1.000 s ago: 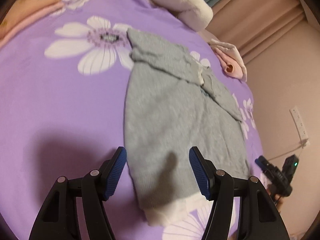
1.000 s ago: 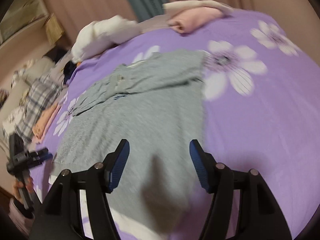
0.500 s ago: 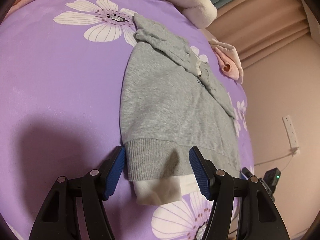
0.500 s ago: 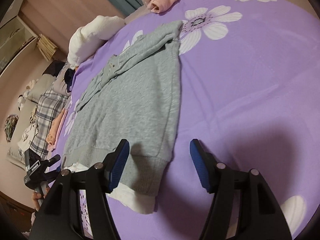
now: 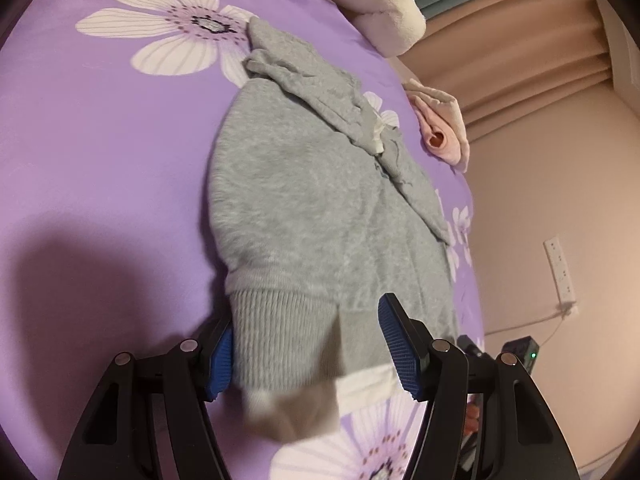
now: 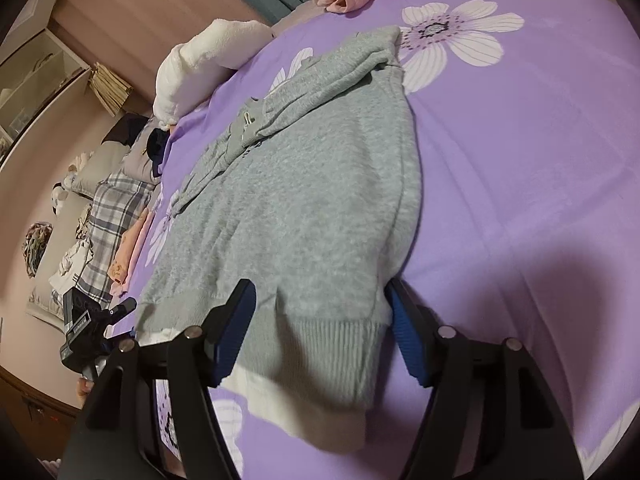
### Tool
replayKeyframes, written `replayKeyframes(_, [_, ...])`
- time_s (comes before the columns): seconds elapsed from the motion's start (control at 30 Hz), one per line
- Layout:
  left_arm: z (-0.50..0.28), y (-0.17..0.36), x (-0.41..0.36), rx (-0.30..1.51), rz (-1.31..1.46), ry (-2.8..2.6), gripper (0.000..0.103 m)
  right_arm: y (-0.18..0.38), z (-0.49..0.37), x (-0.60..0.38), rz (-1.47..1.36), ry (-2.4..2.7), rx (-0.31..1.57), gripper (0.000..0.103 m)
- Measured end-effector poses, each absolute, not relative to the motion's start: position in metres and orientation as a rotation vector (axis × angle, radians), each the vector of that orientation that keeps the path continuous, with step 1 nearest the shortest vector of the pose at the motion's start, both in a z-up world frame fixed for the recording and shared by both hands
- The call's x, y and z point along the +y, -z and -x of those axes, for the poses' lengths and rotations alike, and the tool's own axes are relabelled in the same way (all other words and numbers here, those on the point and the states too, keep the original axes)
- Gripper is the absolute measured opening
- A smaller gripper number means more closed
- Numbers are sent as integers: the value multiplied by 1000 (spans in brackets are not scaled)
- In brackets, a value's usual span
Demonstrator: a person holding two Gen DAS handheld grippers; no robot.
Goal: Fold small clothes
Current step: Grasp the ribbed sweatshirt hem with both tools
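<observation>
In the left wrist view we see the left tongs [image 5: 308, 354] closer to the grey sweater [image 5: 312, 208] than half a second ago: its ribbed hem, then just ahead of the tips, now lies between the spread blue pads [image 5: 400, 350], not pinched. The sweater lies flat on the purple flowered bed [image 5: 100, 152]. In the right wrist view the right tongs [image 6: 324, 336] have likewise advanced, low over the bed, wide apart around the hem's other corner, and the white lining [image 6: 304, 420] shows beneath the grey sweater [image 6: 312, 200].
</observation>
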State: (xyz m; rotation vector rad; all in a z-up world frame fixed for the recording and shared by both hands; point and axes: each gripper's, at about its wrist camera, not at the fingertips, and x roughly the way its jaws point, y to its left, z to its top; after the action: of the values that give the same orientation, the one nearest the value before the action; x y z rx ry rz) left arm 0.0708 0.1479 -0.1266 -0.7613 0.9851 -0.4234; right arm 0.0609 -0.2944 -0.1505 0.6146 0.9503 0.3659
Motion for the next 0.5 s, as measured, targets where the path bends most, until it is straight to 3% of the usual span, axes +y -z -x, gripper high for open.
replayKeyframes(0.17, [-77, 128, 140, 998, 768, 435, 64, 153, -71, -294, -672, -382, 943, 67])
replayKeyframes(0.5, [-59, 127, 138, 1012, 693, 394, 63, 157, -42, -301, -706, -459, 975, 52])
